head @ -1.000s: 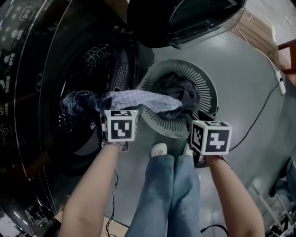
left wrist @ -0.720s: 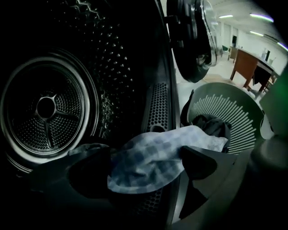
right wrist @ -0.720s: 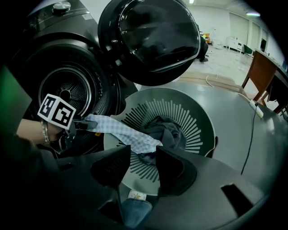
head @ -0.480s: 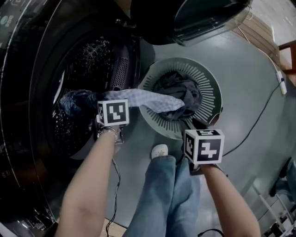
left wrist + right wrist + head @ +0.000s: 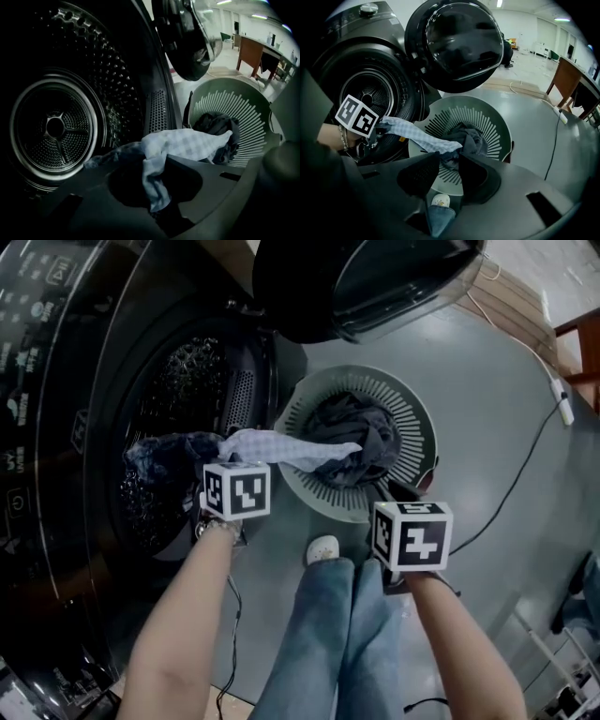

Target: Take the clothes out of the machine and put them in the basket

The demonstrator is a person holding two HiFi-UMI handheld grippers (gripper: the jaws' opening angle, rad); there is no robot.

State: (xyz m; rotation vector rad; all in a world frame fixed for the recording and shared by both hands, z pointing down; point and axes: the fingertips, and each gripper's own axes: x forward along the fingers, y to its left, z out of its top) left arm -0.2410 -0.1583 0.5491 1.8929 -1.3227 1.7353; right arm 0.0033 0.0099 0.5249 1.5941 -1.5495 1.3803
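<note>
Left tool (image 5: 157, 200) is clamped on the checked cloth (image 5: 292, 447). Its jaws have just been closing, and the fabric is pinched between them with a loose tail hanging below the pinch. In the head view the cloth stretches from the machine mouth at 9 o'clock to the basket (image 5: 418, 418) at 1 o'clock. Its far end lies over the rim on the dark clothes (image 5: 364, 430) piled inside. A dark blue garment (image 5: 157, 451) bunches at the cloth's 9 o'clock end, in the opening of the drum (image 5: 183, 371).

Right tool (image 5: 448, 158) — jaws have just been closing a little. They stand a narrow gap apart with nothing pinched. Through the gap show the basket's near rim, a white shoe (image 5: 322, 546) and a jeans leg (image 5: 349, 634). This tool hangs at the basket's 6 o'clock edge, tips near the dark clothes; contact cannot be told.

The machine door (image 5: 361, 277) stands open at 12 o'clock, above the basket. The basket sits on the grey floor (image 5: 487, 399), just beside the machine front. A cable (image 5: 525, 465) runs across the floor at 3 o'clock.
</note>
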